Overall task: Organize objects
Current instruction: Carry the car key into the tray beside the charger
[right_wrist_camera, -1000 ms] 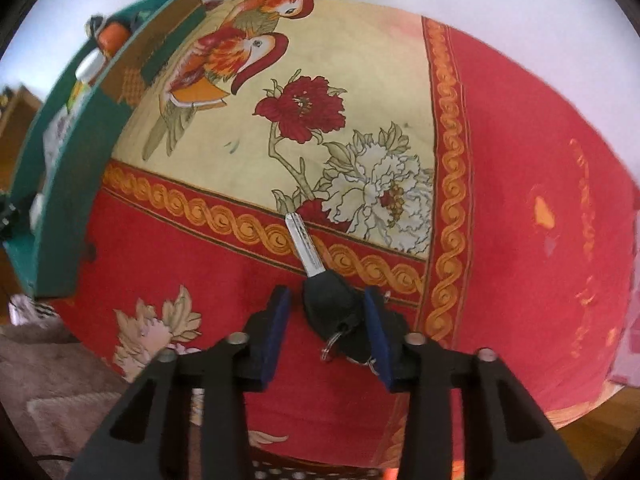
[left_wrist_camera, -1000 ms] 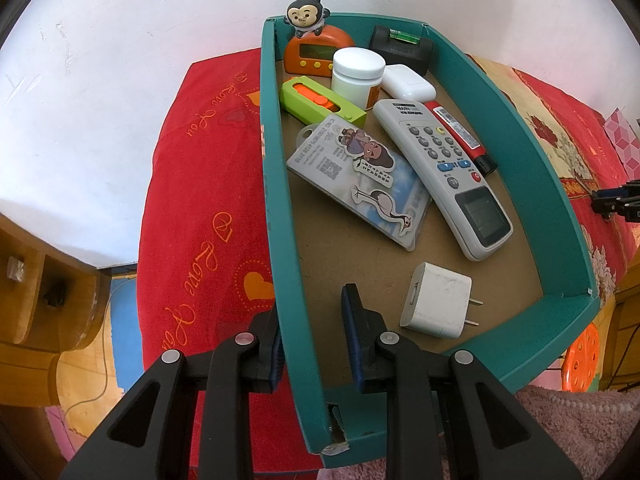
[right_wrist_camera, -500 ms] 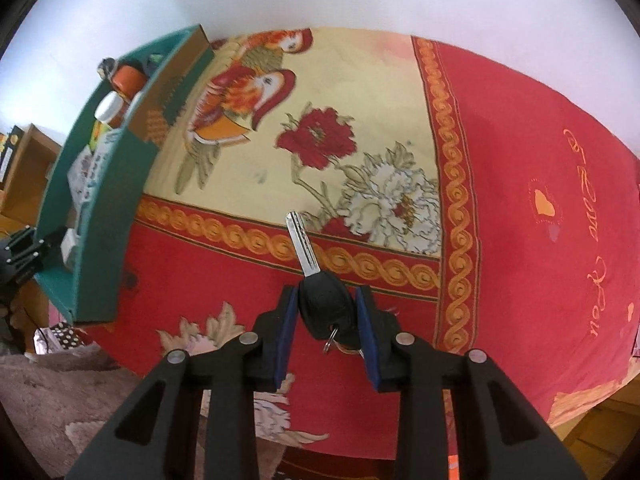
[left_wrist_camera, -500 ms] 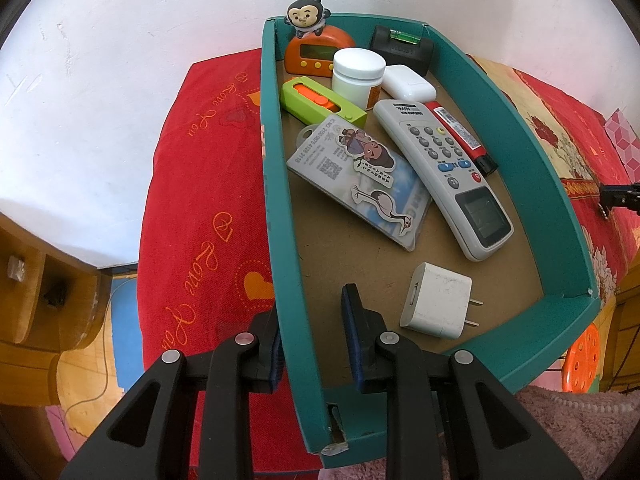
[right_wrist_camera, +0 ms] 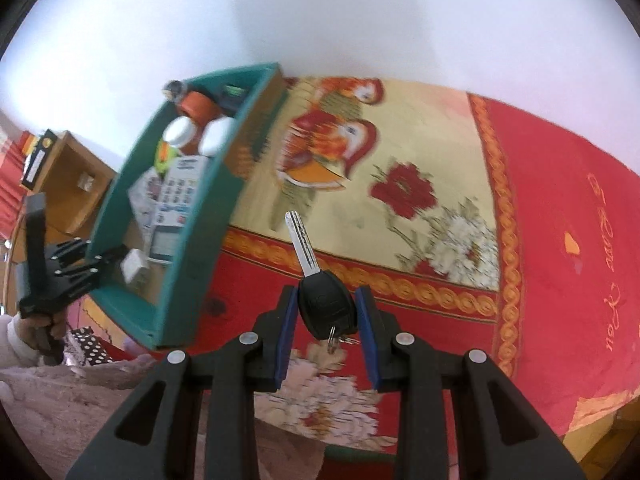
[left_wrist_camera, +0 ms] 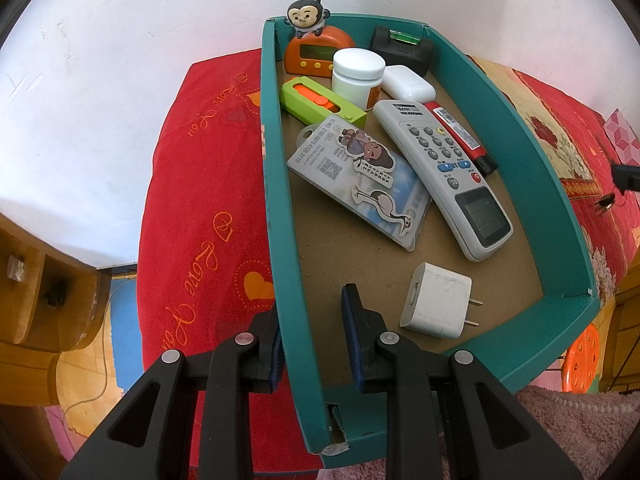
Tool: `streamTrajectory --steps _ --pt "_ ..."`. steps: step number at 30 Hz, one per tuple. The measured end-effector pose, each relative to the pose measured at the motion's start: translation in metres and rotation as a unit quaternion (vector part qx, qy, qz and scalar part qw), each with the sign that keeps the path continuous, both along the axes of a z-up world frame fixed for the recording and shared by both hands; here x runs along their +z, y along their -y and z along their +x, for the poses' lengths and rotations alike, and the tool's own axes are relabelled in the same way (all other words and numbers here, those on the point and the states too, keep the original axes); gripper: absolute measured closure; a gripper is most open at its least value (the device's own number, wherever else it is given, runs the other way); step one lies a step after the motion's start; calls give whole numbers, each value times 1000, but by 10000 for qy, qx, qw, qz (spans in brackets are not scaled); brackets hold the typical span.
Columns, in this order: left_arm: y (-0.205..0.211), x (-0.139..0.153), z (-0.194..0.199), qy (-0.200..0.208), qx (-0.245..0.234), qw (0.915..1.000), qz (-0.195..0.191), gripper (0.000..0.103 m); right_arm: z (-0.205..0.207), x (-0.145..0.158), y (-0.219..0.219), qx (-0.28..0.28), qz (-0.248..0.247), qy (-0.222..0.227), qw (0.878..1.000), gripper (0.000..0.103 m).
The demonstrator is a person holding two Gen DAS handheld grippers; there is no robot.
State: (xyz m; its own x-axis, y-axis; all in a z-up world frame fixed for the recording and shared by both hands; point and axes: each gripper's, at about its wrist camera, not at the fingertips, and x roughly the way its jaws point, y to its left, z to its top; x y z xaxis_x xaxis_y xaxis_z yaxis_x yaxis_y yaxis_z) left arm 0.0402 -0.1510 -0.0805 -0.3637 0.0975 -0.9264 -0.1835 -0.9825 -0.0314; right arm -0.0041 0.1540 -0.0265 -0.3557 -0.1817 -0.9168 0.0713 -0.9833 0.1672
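Note:
A teal box (left_wrist_camera: 532, 168) rests on a red bedspread (left_wrist_camera: 200, 208). My left gripper (left_wrist_camera: 310, 308) is shut on the box's left wall near the front corner, one finger outside and one inside. The box holds a grey remote (left_wrist_camera: 444, 168), a white charger plug (left_wrist_camera: 436, 300), a stickered card holder (left_wrist_camera: 360, 184), a green utility knife (left_wrist_camera: 320, 104), a white jar (left_wrist_camera: 358, 72) and an orange timer (left_wrist_camera: 316, 52). My right gripper (right_wrist_camera: 327, 294) is shut on the black head of a car key (right_wrist_camera: 322, 306), blade pointing forward, held above the bedspread to the right of the box (right_wrist_camera: 192, 248).
A white earbud case (left_wrist_camera: 408, 88), a red marker (left_wrist_camera: 460, 136) and a black level (left_wrist_camera: 402, 48) fill the box's far end. Wooden furniture (left_wrist_camera: 36, 300) stands at the left, an orange stool (left_wrist_camera: 584, 364) at the right. Pink fleece (left_wrist_camera: 580, 420) lies below the box.
My right gripper has closed on the key, lifted it off the bedspread and tilted up, so the teal box now shows more fully. The left gripper has stayed put.

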Motion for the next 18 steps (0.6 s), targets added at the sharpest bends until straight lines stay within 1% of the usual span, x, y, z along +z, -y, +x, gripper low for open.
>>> streamTrajectory --steps 4,9,11,15,18 --pt "0 0 0 -1 -3 10000 -7 78 -1 19 21 154 -164 -226 9995 74" --pt "0 0 0 -1 -2 10000 -6 78 -1 44 55 529 -307 -550 9966 74" --pt "0 0 0 -3 0 10000 -4 78 -2 50 70 694 -340 -609 9951 74" --pt "0 0 0 -9 6 10000 4 78 -7 50 100 1018 -446 -628 9918 74" --pt "0 0 -1 -14 17 10000 12 78 -13 39 117 1170 -551 -508 9903 74"
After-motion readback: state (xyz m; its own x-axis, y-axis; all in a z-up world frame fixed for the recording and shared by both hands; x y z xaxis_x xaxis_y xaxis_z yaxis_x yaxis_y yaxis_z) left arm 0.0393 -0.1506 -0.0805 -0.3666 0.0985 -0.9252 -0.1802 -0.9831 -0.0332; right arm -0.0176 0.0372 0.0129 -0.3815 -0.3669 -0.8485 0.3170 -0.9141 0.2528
